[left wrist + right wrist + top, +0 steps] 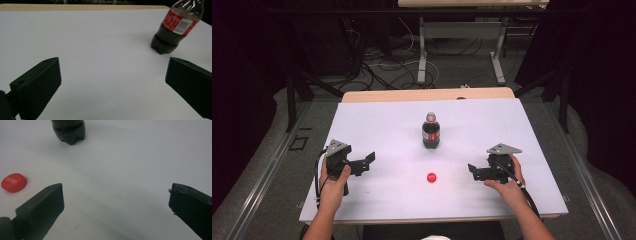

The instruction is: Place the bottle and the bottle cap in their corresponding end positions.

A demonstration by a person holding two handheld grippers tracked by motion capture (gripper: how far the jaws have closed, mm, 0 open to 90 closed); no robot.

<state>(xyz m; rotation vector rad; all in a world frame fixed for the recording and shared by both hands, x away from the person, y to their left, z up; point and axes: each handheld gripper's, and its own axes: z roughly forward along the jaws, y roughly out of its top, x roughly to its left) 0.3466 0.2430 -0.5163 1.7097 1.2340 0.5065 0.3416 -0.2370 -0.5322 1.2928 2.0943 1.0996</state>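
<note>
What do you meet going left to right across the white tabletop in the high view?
left gripper → red bottle cap → right gripper. The cola bottle stands farther back, directly above the cap in the picture, so I leave it out of the order.

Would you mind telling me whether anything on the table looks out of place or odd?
The red cap lies loose on the white table, apart from the upright cola bottle, whose neck is uncapped. No spill shows. Both grippers are open and empty.

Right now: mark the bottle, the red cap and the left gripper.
bottle (431, 134), high view, on its red label.
red cap (14, 182), right gripper view, on its top face.
left gripper (371, 158), high view, between its open jaws.
</note>
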